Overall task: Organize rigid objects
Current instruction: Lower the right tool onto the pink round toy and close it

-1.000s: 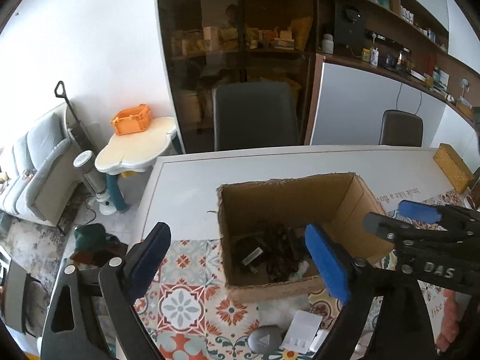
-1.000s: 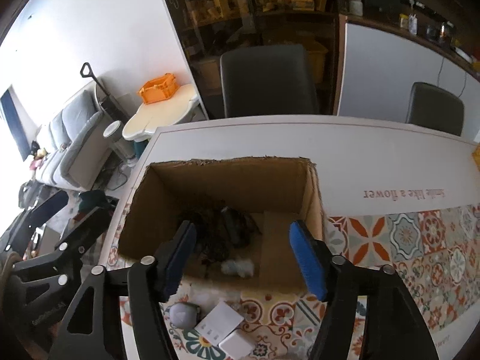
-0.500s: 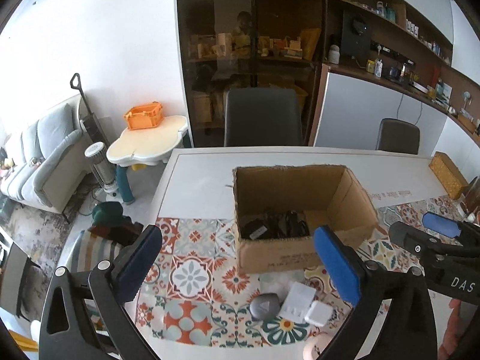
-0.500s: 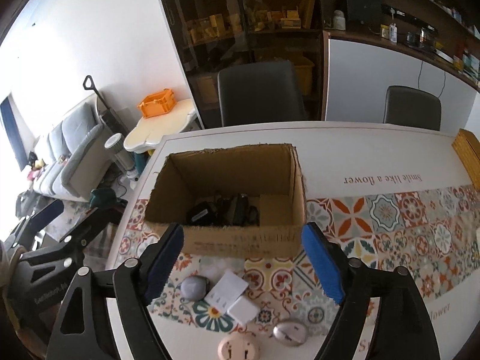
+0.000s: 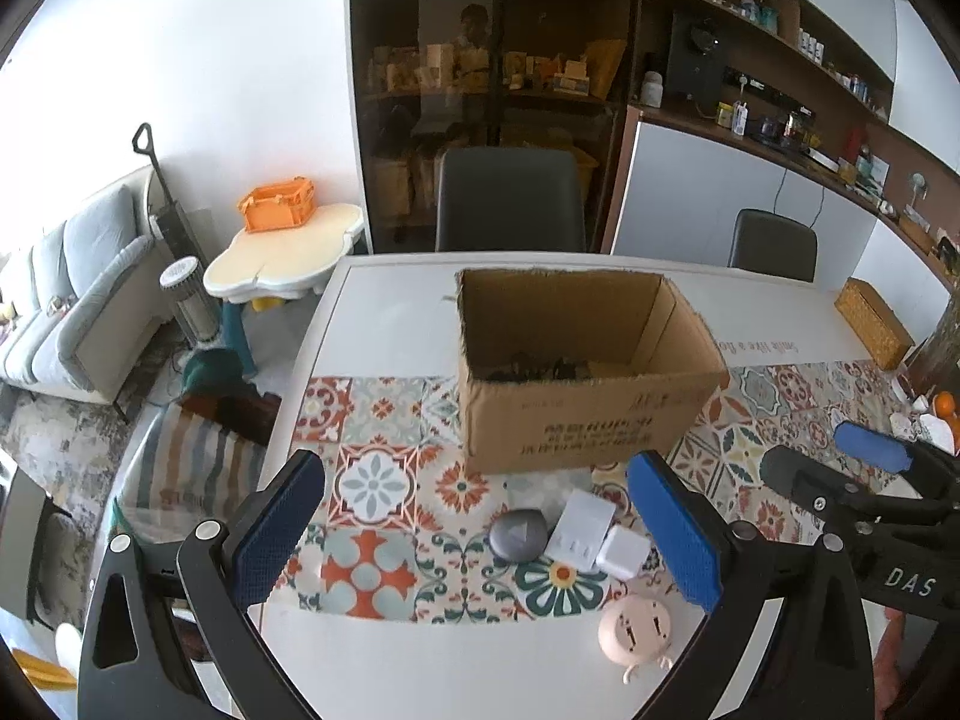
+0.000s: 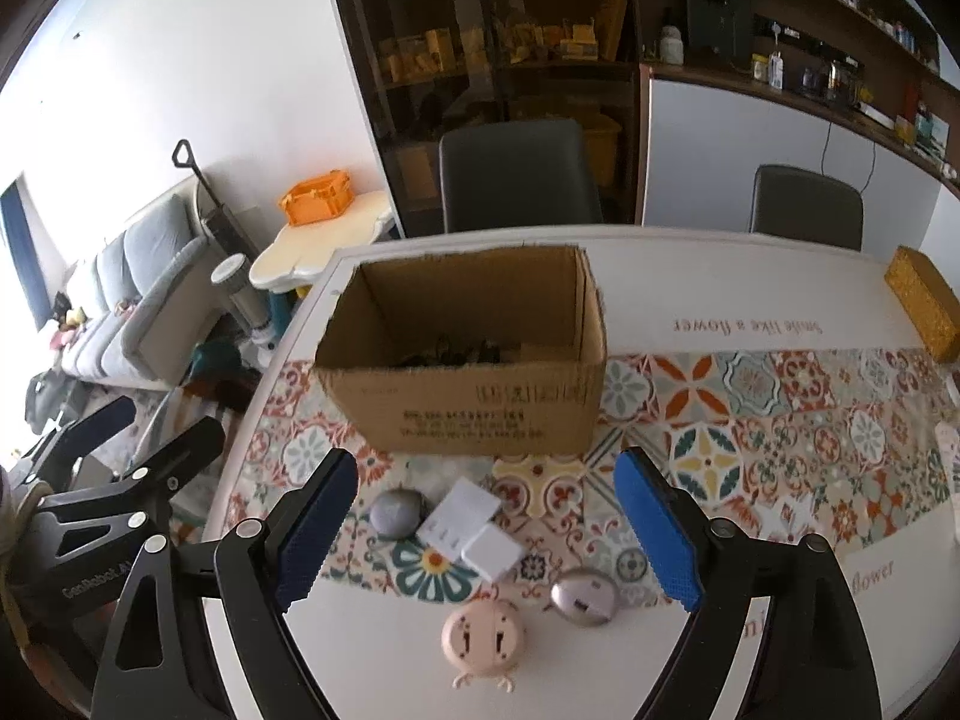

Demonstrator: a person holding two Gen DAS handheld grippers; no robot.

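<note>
Both grippers, left (image 5: 474, 531) and right (image 6: 486, 531), hang empty over the small gadgets (image 6: 459, 519) before the box (image 6: 468, 384); the left stands wide, the right's jaws have just been opening. Box contents (image 6: 453, 354) show only as dark tangle.

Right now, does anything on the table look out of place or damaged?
Nothing damaged or spilled. Five small items still lie loose on the patterned mat in front of the cardboard box: a grey puck, two white adapters, a pink round plug, a silver disc.
</note>
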